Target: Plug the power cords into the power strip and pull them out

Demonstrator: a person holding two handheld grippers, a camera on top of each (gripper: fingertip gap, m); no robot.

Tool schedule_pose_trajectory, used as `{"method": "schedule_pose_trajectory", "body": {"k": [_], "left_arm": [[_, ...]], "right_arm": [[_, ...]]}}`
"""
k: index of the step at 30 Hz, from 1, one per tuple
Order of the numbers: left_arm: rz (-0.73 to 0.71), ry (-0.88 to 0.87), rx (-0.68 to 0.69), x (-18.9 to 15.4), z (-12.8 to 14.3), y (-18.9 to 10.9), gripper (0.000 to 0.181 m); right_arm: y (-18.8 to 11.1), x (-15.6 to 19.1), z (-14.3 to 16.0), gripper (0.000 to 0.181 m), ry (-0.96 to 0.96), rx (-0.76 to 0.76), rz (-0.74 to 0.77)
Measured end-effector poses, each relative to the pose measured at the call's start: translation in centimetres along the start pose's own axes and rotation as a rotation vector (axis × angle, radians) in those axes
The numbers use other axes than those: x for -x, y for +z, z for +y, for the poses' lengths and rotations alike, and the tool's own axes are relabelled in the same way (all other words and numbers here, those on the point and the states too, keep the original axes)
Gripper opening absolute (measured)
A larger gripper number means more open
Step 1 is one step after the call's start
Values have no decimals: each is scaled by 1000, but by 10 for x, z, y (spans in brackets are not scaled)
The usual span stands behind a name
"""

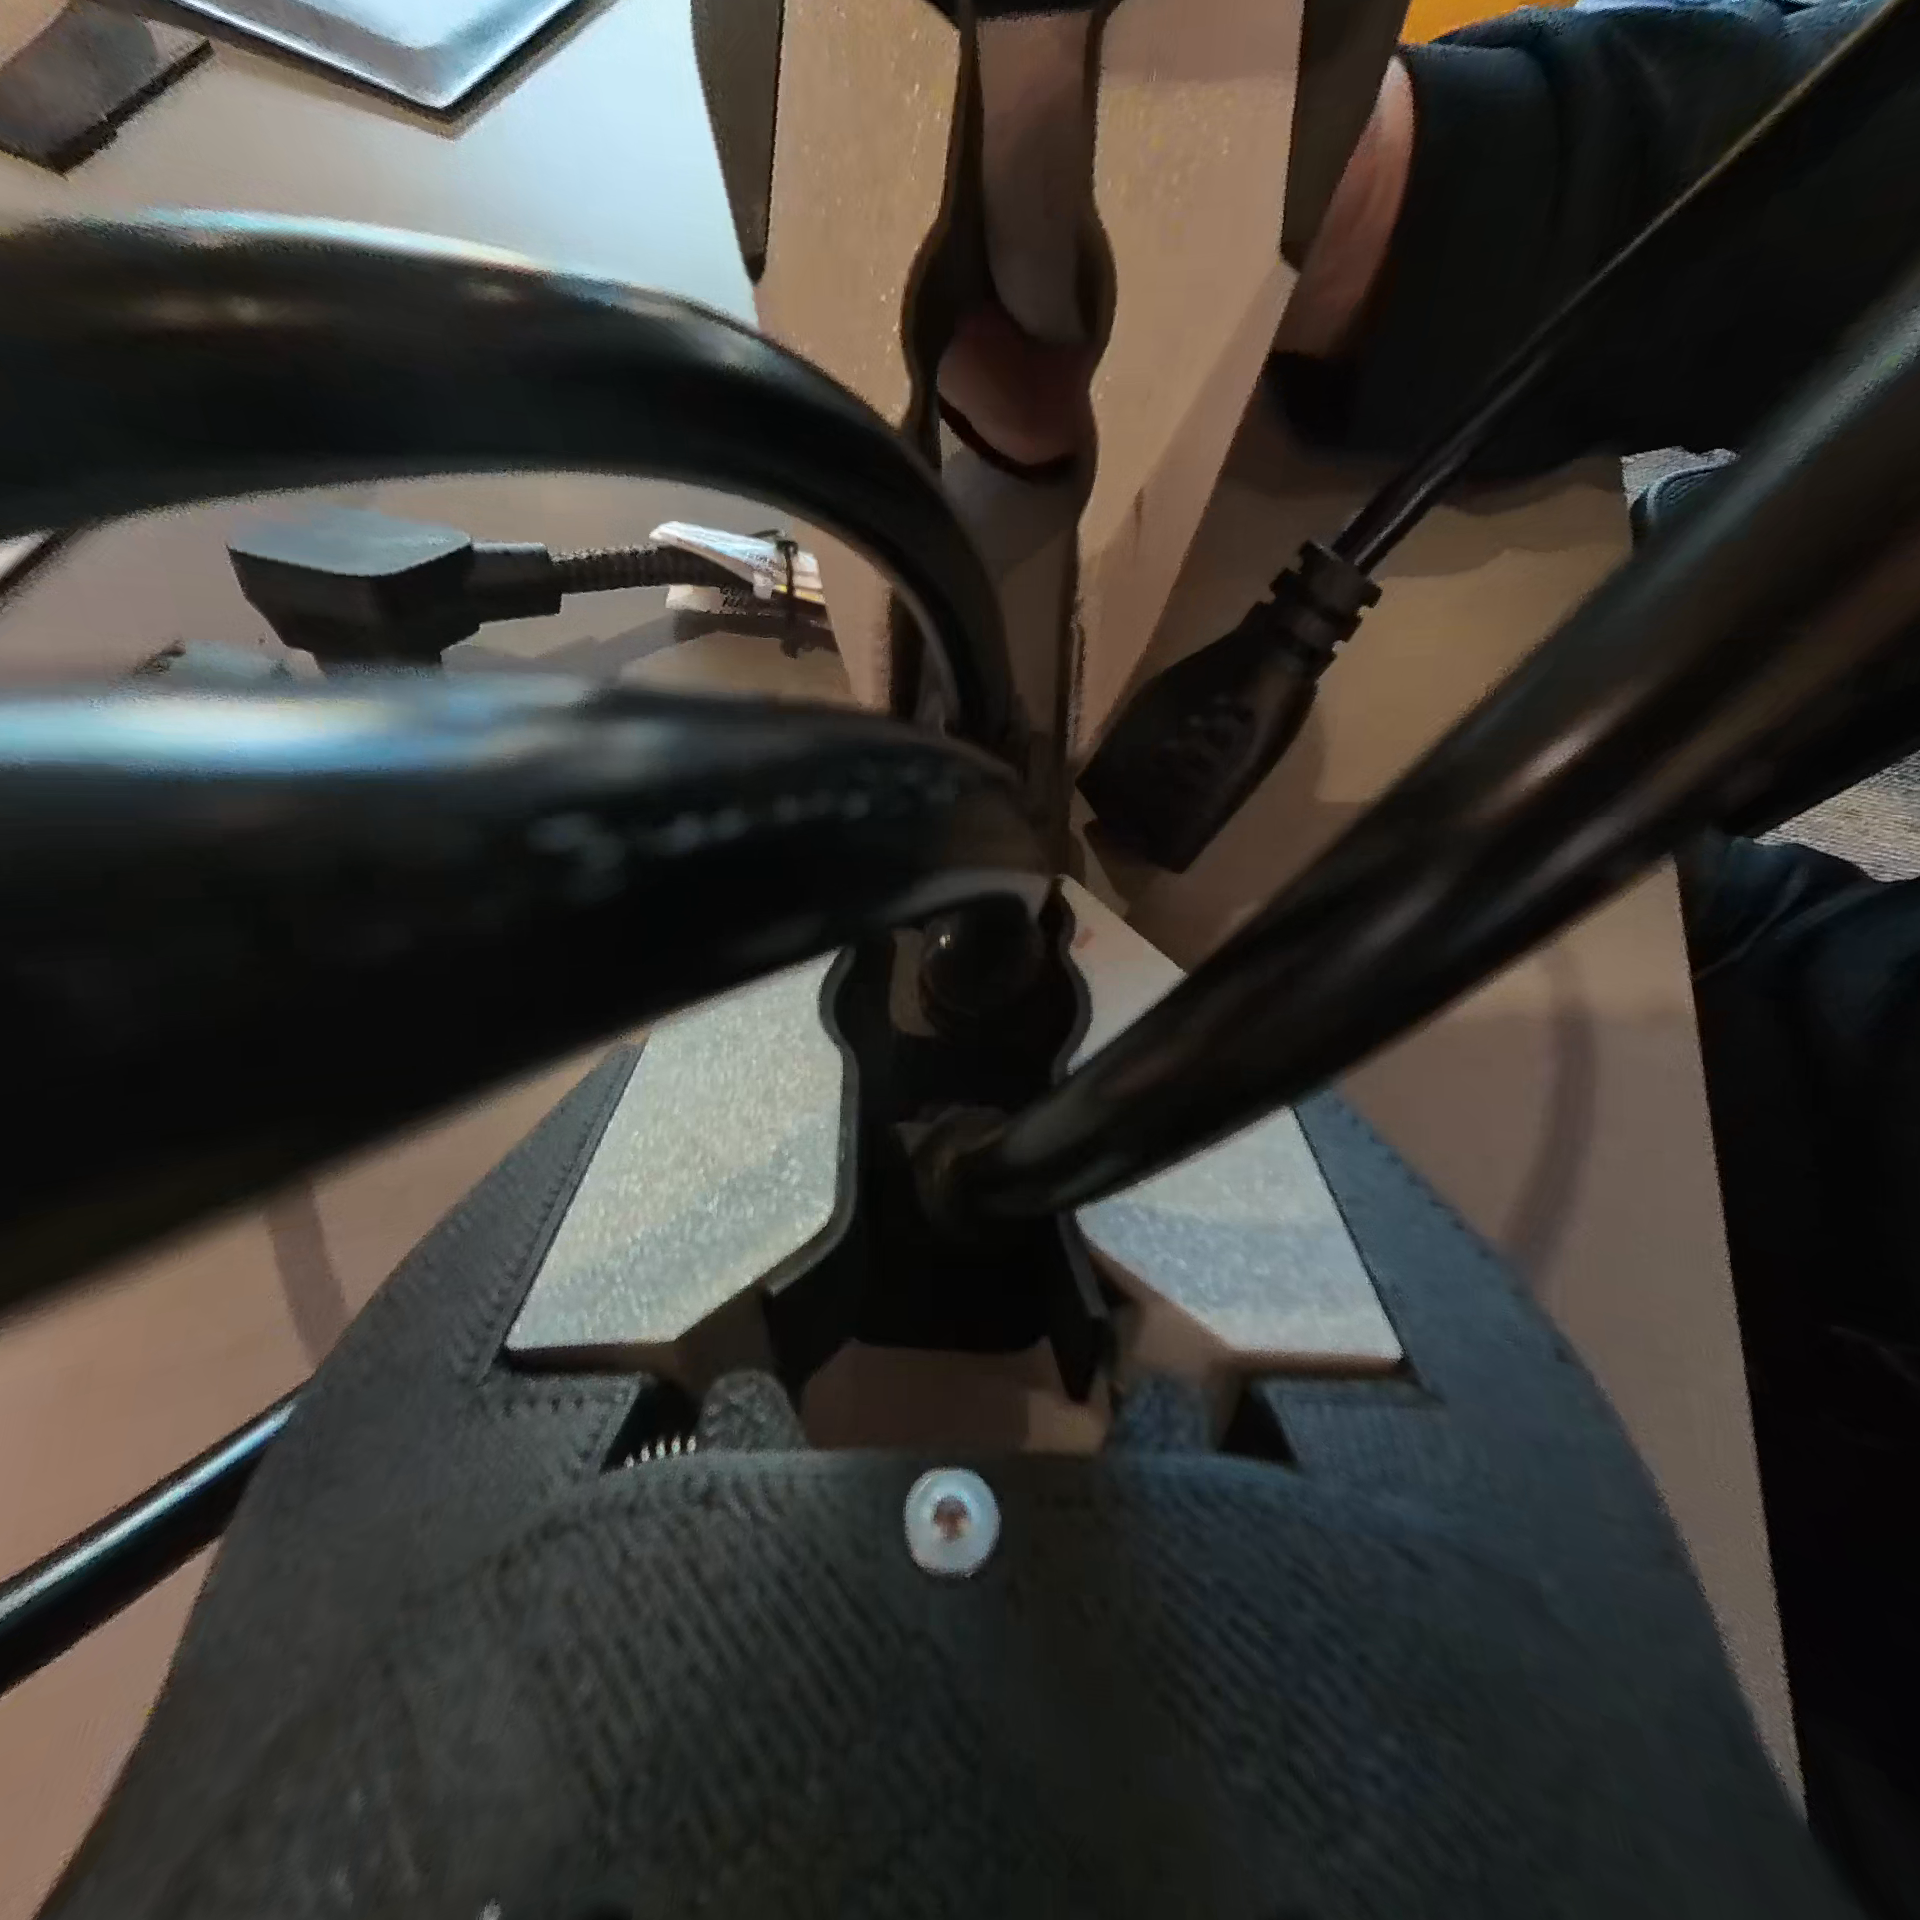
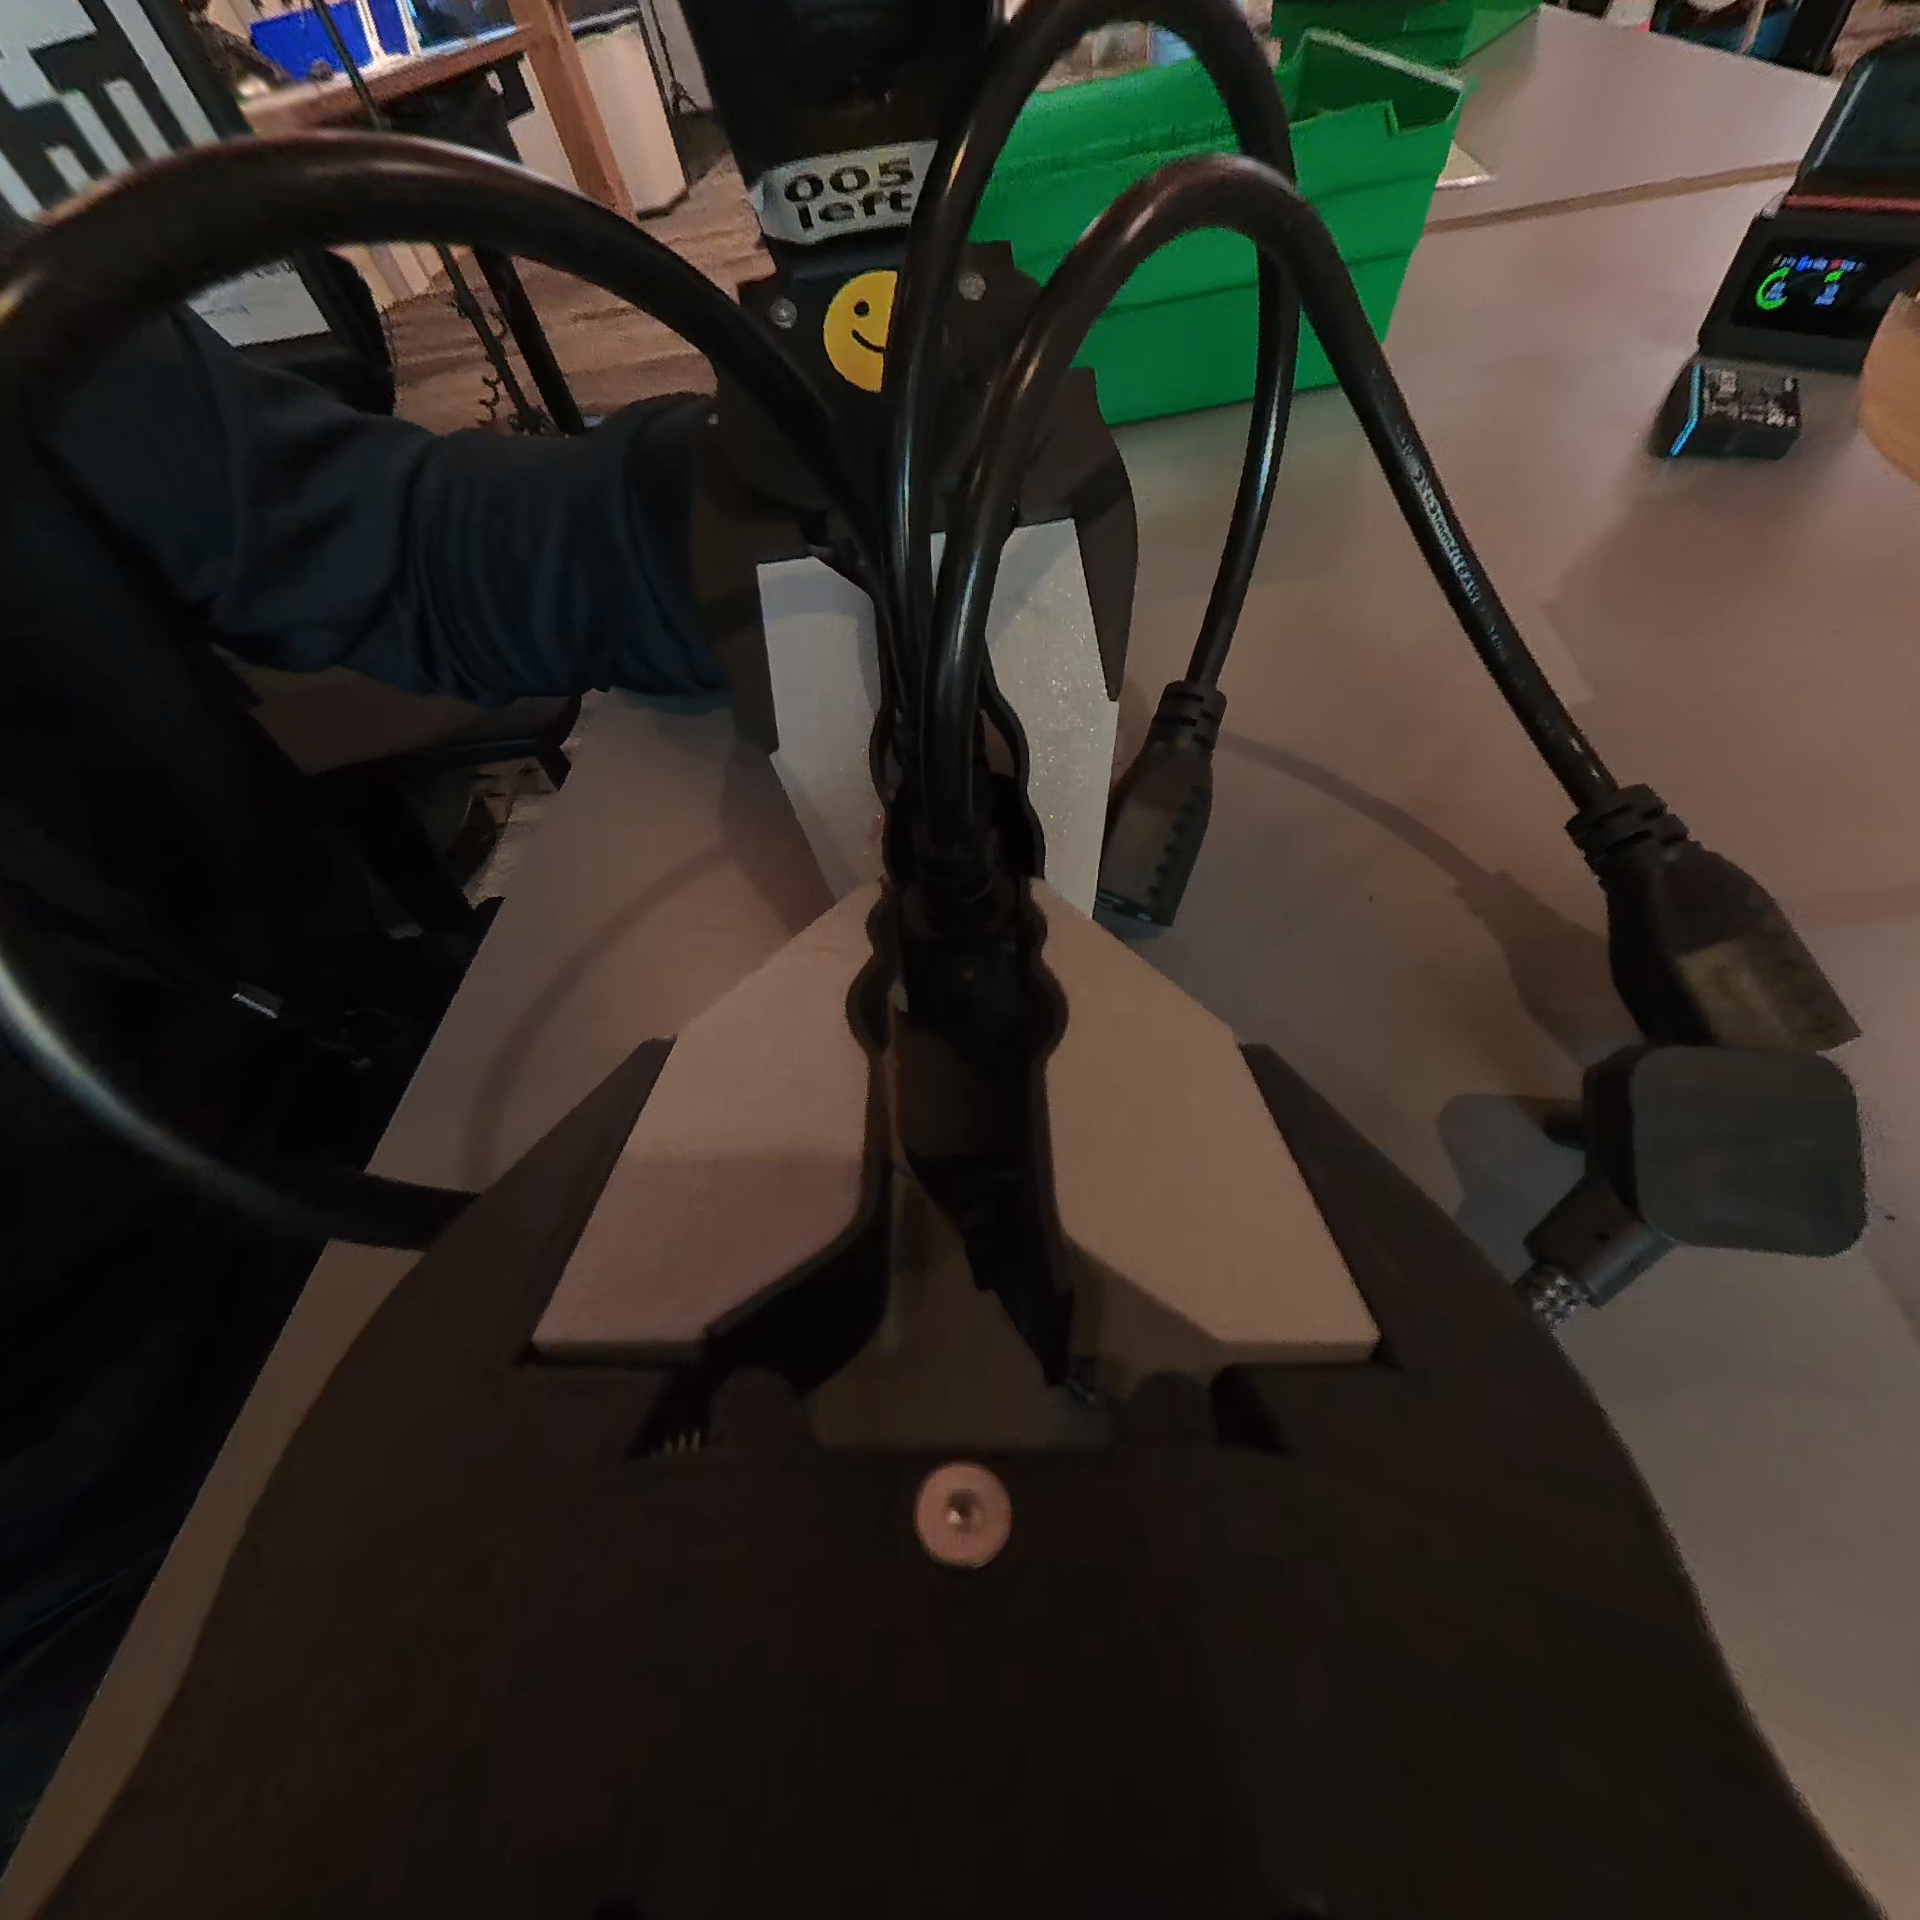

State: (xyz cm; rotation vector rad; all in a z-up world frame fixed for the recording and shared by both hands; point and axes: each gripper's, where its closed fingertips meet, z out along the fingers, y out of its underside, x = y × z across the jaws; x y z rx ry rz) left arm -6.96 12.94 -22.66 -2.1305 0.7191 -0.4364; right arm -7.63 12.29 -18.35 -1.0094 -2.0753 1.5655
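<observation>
Item: two hand-held grippers nose to nose over the table, both pinched on one bunch of black power cords.

Detail: left gripper (image 1: 961, 1023) nearly closed, cords clamped betw. its fingers; right gripper (image 2: 961, 971) same, closed down on the bunch, tips almost touching the other's. Power cords (image 2: 1132, 436) loop up and out from the grip; three plug ends hang free or lie to the right: small plug (image 2: 1158, 821), bigger plug (image 2: 1725, 956), flat plug (image 2: 1735, 1148) on the table (image 2: 1558, 644). Power strip: not visible in either view. Handling, my guess: cords light, rubbery, springy, hold their curl and slide if gripped mid-length; take by the hard moulded plug body, not the flex. Beyond: green bin (image 2: 1226, 260), small device w/ lit screen (image 2: 1808, 301).
</observation>
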Motion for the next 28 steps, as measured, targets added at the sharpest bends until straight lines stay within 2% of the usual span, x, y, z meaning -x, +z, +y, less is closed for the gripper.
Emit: {"method": "schedule_pose_trajectory", "body": {"k": [3,10,28], "left_arm": [[0,9,-3,0,0,0,30],[-4,24,-8,0,-1,1,30],[-9,29,-22,-1,-2,3,30]], "right_arm": [[0,1,-4,18,-24,-16,15],[12,-1,3,13,-116,56,102],[16,1,4,19,-101,52,81]]}}
